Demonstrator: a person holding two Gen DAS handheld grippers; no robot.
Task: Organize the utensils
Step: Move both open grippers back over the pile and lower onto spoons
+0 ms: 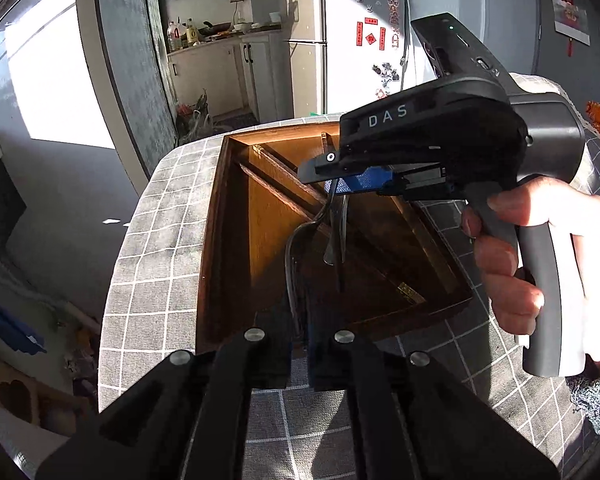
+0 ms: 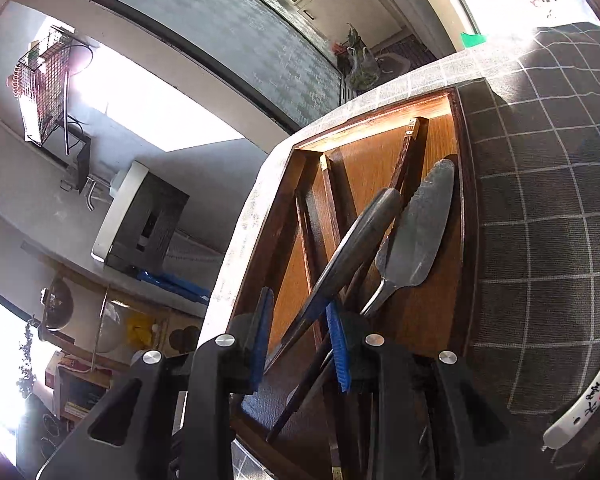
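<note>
Holding 2 tongs, 1 in each hand, I am over the wooden tray [image 1: 224,240] on the checked cloth [image 1: 152,248]. My left tongs [image 1: 298,344] are pressed close together on a fork [image 1: 300,240], and its far end rests down in the tray. My right tongs [image 2: 300,344] are spread apart. A dark handle [image 2: 340,264] sits between the 2 blue pads [image 2: 262,336], but I cannot tell if they touch it. My right hand [image 1: 540,248] grips the grey handle. A flat server [image 2: 420,224] lies in the right slot of the tray, next to a wooden divider [image 2: 406,160]. A white dish [image 2: 580,400] sits on the cloth, near the tray.
</note>
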